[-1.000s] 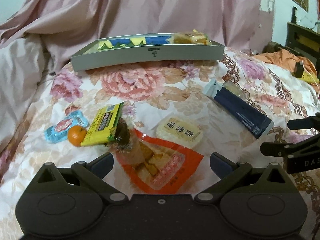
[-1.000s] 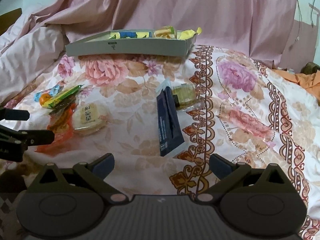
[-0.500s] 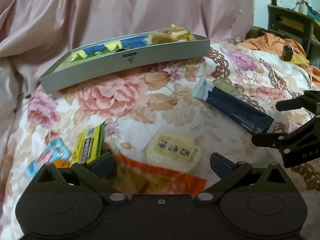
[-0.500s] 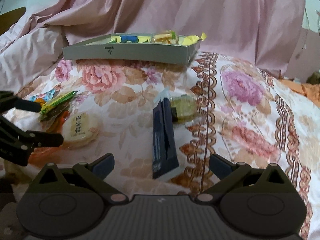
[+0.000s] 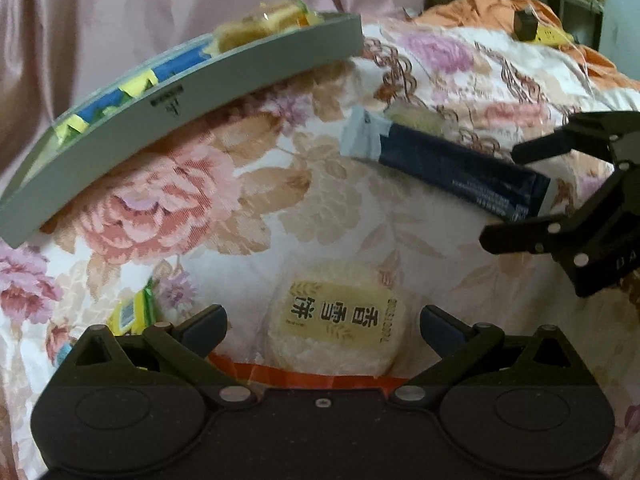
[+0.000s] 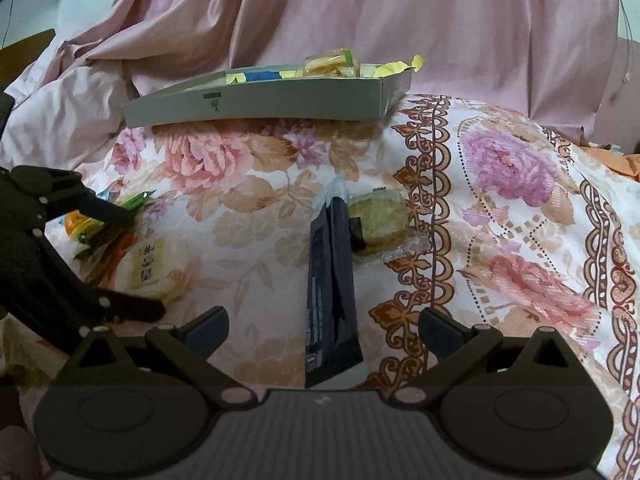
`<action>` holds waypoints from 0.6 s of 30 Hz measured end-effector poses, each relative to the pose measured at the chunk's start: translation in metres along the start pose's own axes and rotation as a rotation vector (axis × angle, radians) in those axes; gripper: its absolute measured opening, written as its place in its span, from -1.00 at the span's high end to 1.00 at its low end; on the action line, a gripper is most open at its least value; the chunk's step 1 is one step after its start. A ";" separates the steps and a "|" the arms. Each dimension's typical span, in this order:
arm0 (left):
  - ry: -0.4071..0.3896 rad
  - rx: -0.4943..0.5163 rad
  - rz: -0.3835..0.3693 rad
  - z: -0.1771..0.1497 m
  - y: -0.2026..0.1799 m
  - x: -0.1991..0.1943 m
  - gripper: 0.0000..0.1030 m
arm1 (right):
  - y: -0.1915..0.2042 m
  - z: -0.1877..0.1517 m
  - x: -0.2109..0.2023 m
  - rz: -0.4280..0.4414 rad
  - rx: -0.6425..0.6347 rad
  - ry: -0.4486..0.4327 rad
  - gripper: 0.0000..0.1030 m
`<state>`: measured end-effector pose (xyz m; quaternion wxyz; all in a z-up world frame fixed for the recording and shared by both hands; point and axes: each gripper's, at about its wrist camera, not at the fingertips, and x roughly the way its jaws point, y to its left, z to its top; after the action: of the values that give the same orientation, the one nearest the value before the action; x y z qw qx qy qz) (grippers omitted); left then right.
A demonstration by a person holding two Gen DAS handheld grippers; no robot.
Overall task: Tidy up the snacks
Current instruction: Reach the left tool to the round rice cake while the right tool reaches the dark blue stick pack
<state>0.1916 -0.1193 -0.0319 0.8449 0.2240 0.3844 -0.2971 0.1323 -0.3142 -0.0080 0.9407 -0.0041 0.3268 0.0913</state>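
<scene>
Left gripper [image 5: 322,326] jaws spread wide, round rice cake [image 5: 338,330] lying between fingertips, ungripped. Right gripper [image 6: 324,326] jaws spread wide, dark blue packet [image 6: 330,292] between them on floral bedspread [image 6: 500,208]. Grey tray [image 6: 260,106] with snacks farther back.

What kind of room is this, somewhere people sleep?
Most likely a bedroom: the snacks lie on a floral quilt, a rumpled pink sheet is heaped behind the grey tray, and orange bedding lies nearby.
</scene>
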 end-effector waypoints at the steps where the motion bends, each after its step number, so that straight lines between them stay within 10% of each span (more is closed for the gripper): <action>1: 0.016 -0.001 -0.008 0.000 0.001 0.003 -0.99 | 0.000 0.000 0.002 0.004 0.003 0.001 -0.99; 18: 0.071 -0.069 -0.038 -0.001 0.002 0.010 -0.84 | 0.004 0.004 0.015 0.070 0.039 0.016 -0.65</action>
<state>0.1978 -0.1210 -0.0397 0.8321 0.1978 0.4283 -0.2915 0.1456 -0.3075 -0.0132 0.9342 0.0249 0.3359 0.1180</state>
